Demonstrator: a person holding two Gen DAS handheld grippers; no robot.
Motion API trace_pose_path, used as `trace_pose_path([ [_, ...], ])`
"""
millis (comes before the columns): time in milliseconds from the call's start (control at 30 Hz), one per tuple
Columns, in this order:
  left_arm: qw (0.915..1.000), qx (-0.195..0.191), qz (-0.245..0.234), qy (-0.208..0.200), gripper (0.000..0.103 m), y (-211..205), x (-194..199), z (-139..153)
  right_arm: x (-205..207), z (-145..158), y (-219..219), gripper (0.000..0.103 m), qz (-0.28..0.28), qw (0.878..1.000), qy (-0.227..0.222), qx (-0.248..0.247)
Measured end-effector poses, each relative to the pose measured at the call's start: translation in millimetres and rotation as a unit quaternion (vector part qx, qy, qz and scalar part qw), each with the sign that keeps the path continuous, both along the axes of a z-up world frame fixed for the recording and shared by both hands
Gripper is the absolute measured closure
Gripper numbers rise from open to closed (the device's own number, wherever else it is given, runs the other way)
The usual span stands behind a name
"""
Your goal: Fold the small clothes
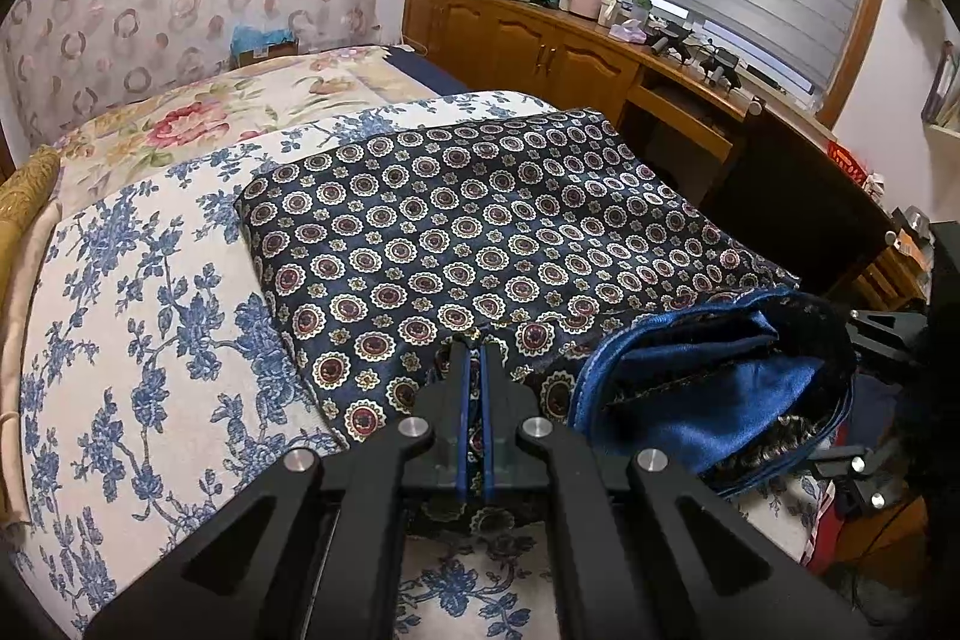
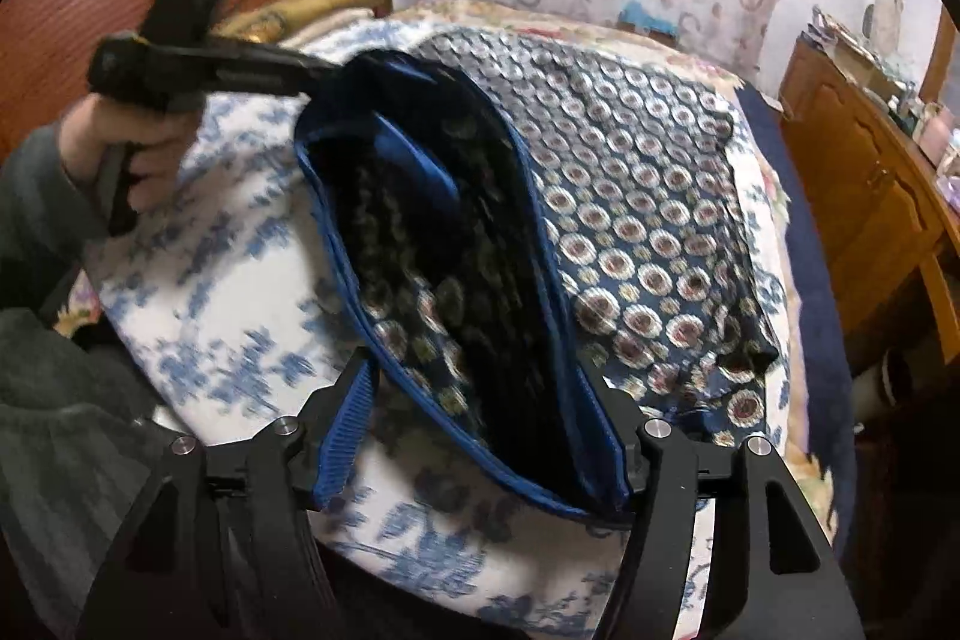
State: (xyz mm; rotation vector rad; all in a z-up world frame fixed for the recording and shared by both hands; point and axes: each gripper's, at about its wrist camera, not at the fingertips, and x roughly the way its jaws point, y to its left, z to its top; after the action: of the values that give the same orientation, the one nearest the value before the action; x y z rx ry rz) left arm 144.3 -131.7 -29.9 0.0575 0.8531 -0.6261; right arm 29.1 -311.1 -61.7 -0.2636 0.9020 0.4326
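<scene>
We are pinching the near hem of the dark-blue medallion-print garment (image 1: 480,244) with the left tool (image 1: 474,340), pressed together on the fabric over the blue-floral bedspread (image 1: 150,316). The right tool (image 2: 480,400) is standing spread, its blue-lined folded edge lying between the fingers, unpinched, long axis running away toward the left tool.

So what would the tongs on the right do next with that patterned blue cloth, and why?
Probably draw back clear of the cloth. The right tongs stand open around the folded edge of the patterned cloth, not pinching it, while the left tongs are shut on the other end. The fold lies over the cloth on the flowered bedspread, so letting go seems done.
</scene>
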Motion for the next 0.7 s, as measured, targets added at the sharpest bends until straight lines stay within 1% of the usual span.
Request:
trace_pose_path([
  [167,1.0,-0.001,0.004,-0.005,0.103,4,0,3,10,-3,-17,0.038,-0.025,1.0,-0.002,0.011],
  [267,0.9999,-0.001,0.006,-0.01,0.103,6,-2,7,12,-1,-20,0.038,-0.028,1.0,-0.009,0.01],
  [367,0.9999,-0.002,0.009,-0.014,0.103,7,-4,10,14,0,-21,0.057,-0.022,1.0,-0.015,0.005],
  [400,0.9998,-0.003,0.01,-0.016,0.103,8,-5,11,15,1,-20,0.072,-0.017,1.0,-0.016,0.006],
  [433,0.9998,-0.003,0.011,-0.018,0.103,8,-6,13,15,3,-20,0.083,-0.015,1.0,-0.022,0.004],
  [500,0.9996,-0.003,0.014,-0.023,0.103,10,-7,15,18,8,-19,0.091,-0.012,0.999,-0.034,0.007],
  [533,0.9996,-0.002,0.015,-0.025,0.103,11,-8,17,20,11,-19,0.092,-0.013,0.999,-0.04,0.009],
  [700,0.9987,-0.005,0.027,-0.042,0.103,20,-11,29,33,32,-20,0.096,-0.018,0.997,-0.075,0.024],
])
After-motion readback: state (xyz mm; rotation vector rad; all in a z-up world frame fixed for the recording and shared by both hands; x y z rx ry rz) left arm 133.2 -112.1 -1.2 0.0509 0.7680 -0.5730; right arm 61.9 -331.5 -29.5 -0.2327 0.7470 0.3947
